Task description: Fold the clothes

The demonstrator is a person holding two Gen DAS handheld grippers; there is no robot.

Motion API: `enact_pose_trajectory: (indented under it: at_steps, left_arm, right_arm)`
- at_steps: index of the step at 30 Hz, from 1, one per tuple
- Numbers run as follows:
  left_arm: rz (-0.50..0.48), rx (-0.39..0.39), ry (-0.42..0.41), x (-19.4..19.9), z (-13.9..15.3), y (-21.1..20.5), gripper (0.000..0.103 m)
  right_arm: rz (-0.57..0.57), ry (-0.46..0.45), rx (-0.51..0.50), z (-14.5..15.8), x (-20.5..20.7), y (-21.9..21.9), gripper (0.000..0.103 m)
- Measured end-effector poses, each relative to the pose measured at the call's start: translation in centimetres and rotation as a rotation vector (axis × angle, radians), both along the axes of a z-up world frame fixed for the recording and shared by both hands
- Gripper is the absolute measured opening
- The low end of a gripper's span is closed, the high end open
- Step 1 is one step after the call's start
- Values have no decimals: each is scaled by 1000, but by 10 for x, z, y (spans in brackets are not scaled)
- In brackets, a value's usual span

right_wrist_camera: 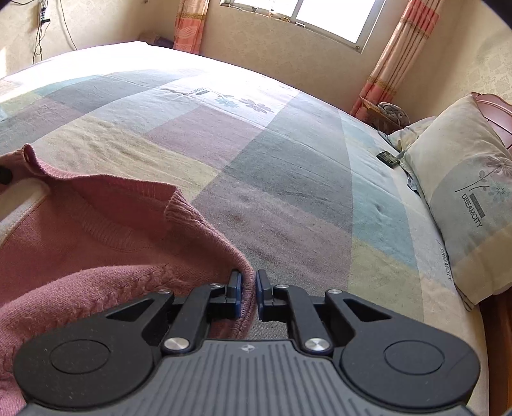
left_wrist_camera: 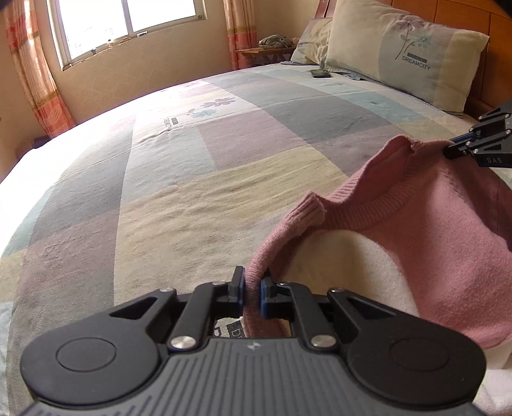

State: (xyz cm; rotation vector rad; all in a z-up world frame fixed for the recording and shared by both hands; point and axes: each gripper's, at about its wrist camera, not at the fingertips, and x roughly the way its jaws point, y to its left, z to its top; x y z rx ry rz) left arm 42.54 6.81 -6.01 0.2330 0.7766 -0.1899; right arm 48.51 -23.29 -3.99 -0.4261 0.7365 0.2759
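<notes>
Left gripper [left_wrist_camera: 252,292] clamped on sweater [left_wrist_camera: 416,230] edge | right gripper [right_wrist_camera: 249,292] clamped too, bite looking thin | risk: knit slipping free, sagging onto bed [left_wrist_camera: 160,179] mid-carry

Sunlit window [left_wrist_camera: 128,19], curtains [left_wrist_camera: 28,64], patchwork-sheeted bed [left_wrist_camera: 192,160]
</notes>
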Motion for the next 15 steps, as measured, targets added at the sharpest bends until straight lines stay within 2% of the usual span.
enact_pose_trajectory:
  at_steps: [6, 9, 10, 11, 15]
  left_arm:
    - [48, -17, 25, 35, -14, 8, 6]
    - [35, -33, 124, 57, -29, 7, 8]
    - [46, -26, 151, 64, -36, 8, 13]
    - [57, -28, 168, 67, -40, 10, 16]
    - [78, -73, 169, 64, -38, 20, 19]
  right_arm:
    - [-29, 31, -23, -22, 42, 8, 13]
    - [-49, 48, -46, -34, 58, 11, 13]
    - [-52, 69, -54, -40, 62, 11, 13]
    - [-65, 84, -62, -47, 65, 10, 15]
    - [-102, 84, -56, -58, 59, -3, 40]
